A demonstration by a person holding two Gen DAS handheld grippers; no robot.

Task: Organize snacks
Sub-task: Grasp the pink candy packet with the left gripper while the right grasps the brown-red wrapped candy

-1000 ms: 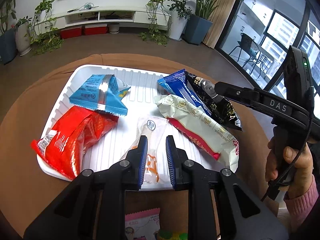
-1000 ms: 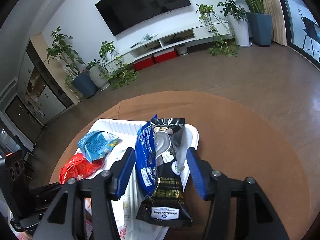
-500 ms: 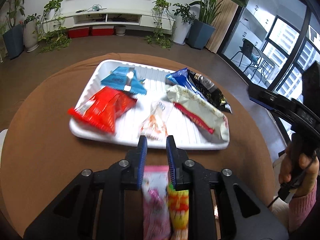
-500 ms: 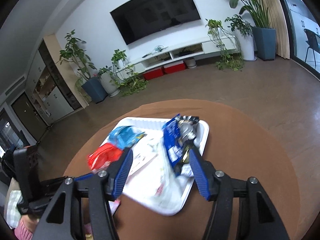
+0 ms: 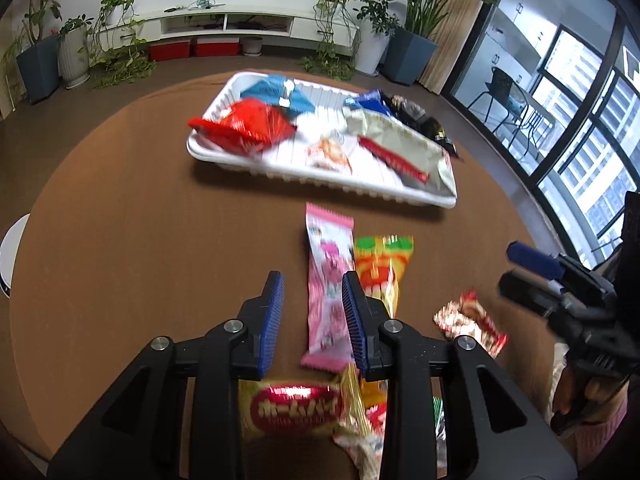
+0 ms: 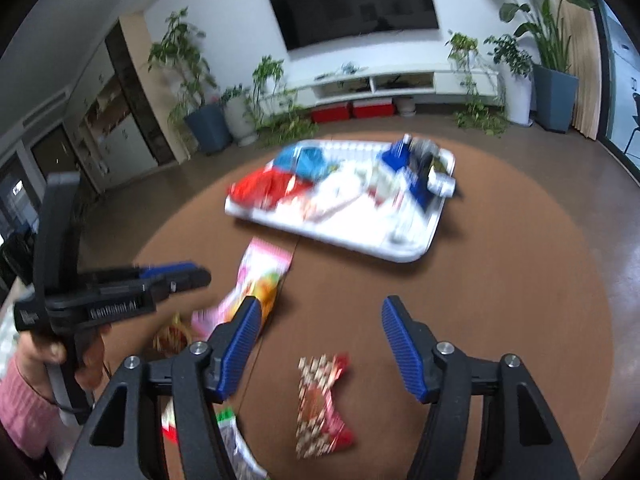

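A white tray on the round brown table holds several snack packets, among them a red one, a light blue one and a long cream one. Loose snacks lie nearer: a pink packet, an orange-green packet, a red-white patterned packet and a yellow-red packet. My left gripper is open and empty, over the table's near side, its right finger beside the pink packet. My right gripper is open wide and empty above the patterned packet.
The tray also shows in the right wrist view, blurred. The table's edge curves round on all sides. A TV stand, potted plants and glass windows lie beyond.
Both grippers have pulled back from the tray toward the table's near side. The right one no longer straddles the black packet. The left jaws have opened wider. Loose snacks have come into view.
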